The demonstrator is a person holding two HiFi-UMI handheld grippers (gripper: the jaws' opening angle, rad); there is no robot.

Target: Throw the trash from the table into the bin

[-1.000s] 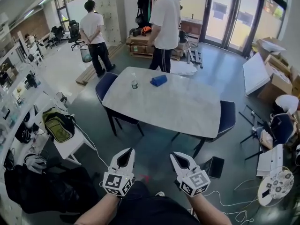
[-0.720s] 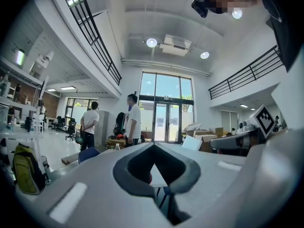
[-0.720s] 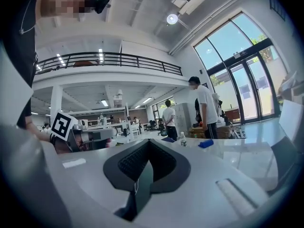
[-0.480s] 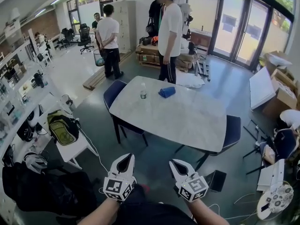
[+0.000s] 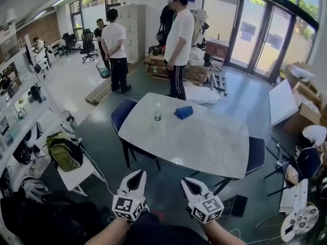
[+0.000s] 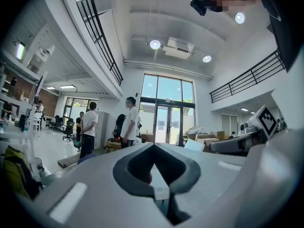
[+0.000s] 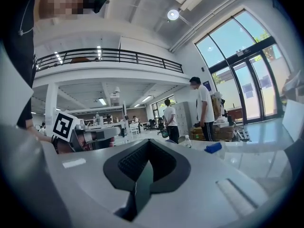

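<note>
Left gripper (image 5: pixel 137 172): held low on the near side of the table (image 5: pixel 204 137), well short of its edge, pointing roughly level toward it and angled slightly inward; jaws together, tips meeting, nothing between them. Left marker cube (image 5: pixel 126 204): at the gripper's rear, facing up toward the head camera. Left forearm (image 5: pixel 102 233): bare, running back from the cube toward the body. Right gripper (image 5: pixel 186 181): beside the left one, apart from it, equally short of the table, nose tipped a little down and angled inward; jaws closed, empty. Right marker cube (image 5: pixel 207 209): behind the jaws. Right forearm (image 5: pixel 220 235): bare, mirroring the left.
</note>
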